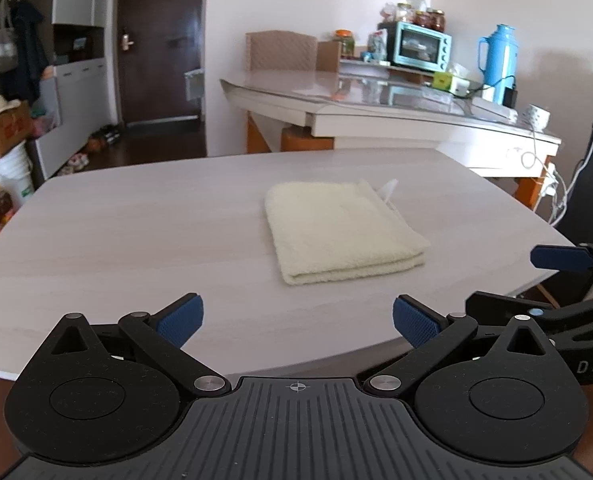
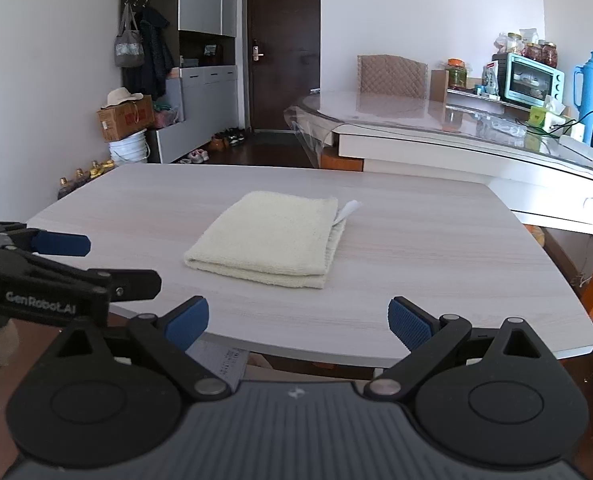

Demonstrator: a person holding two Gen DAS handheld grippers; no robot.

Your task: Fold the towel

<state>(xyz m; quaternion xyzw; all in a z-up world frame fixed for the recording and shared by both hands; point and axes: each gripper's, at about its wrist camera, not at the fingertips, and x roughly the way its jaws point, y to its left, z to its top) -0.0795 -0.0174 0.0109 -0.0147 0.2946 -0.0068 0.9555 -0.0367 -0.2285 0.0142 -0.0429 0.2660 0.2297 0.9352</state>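
Note:
A cream towel (image 1: pixel 338 230) (image 2: pixel 270 238) lies folded into a thick rectangle near the middle of the pale wood-grain table (image 1: pixel 116 232) (image 2: pixel 436 248). A white label sticks out at its far right corner. My left gripper (image 1: pixel 298 320) hovers open over the table's near edge, a short way back from the towel, with nothing between its blue pads. My right gripper (image 2: pixel 298 322) is also open and empty, held just off the table's near edge. Each gripper shows at the side of the other's view, apart from the towel.
Behind the work table stands a white glass-topped table (image 1: pixel 376 108) (image 2: pixel 476 136) with a teal toaster oven (image 2: pixel 532 80), a blue thermos (image 1: pixel 498 64), jars and cables. Cabinets, a cardboard box (image 2: pixel 124 118), a white bucket and a dark door line the far left.

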